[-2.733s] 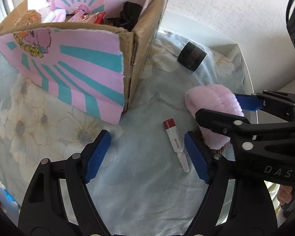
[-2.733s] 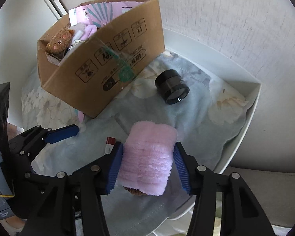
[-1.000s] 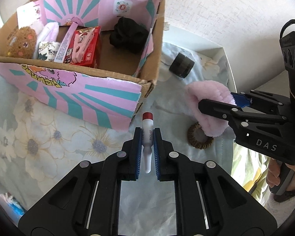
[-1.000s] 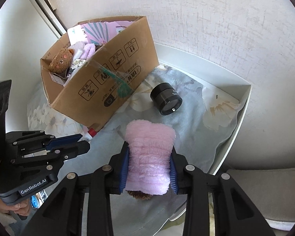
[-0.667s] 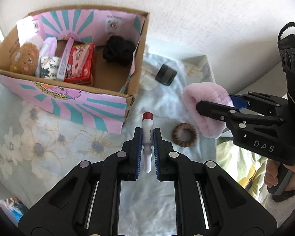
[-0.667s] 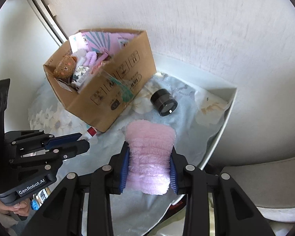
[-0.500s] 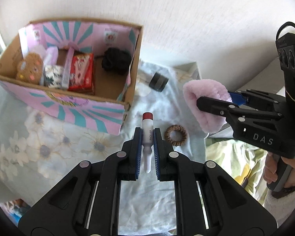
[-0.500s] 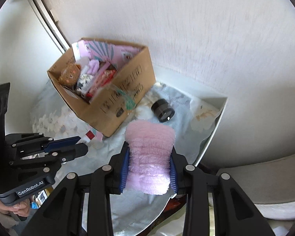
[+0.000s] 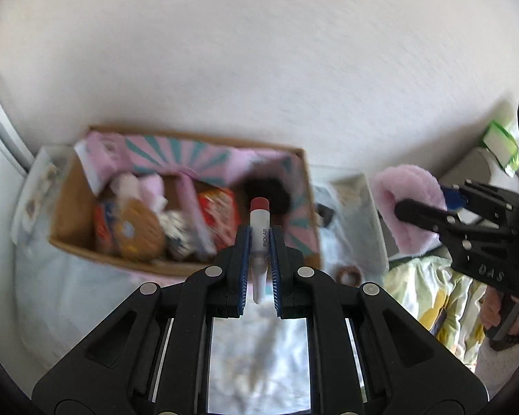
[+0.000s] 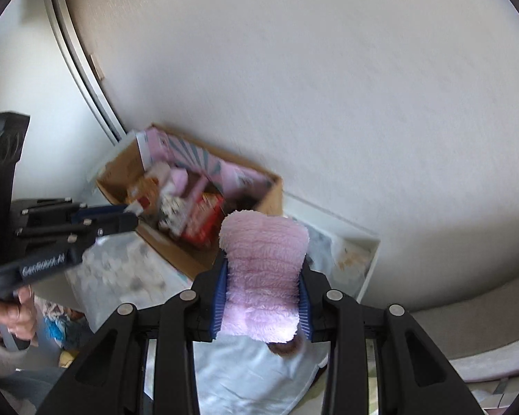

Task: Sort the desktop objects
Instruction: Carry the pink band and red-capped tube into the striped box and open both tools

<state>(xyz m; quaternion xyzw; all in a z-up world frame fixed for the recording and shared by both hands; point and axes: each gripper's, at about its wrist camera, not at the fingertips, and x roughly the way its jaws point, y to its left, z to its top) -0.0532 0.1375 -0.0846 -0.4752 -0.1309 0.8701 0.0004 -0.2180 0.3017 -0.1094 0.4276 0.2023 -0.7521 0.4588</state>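
While both held items hang above the desk, a small white tube [image 9: 259, 238] w/ red cap, printed BIOLAB, sits upright, pinched by the nearly shut fingers of the left gripper [image 9: 259, 259]. At right, the right gripper [image 10: 262, 297] has its fingers part-open, clamped on a fluffy pink plush roll [image 10: 263, 273]. Below lies an open cardboard box [image 9: 294, 180], pink-and-teal inside, already holding toys and packets, blurred. A brown ring [image 9: 347, 274] remains on the floral cloth nearby. Step in hand: probably carrying both to the box; next, centre each over the opening, then release.
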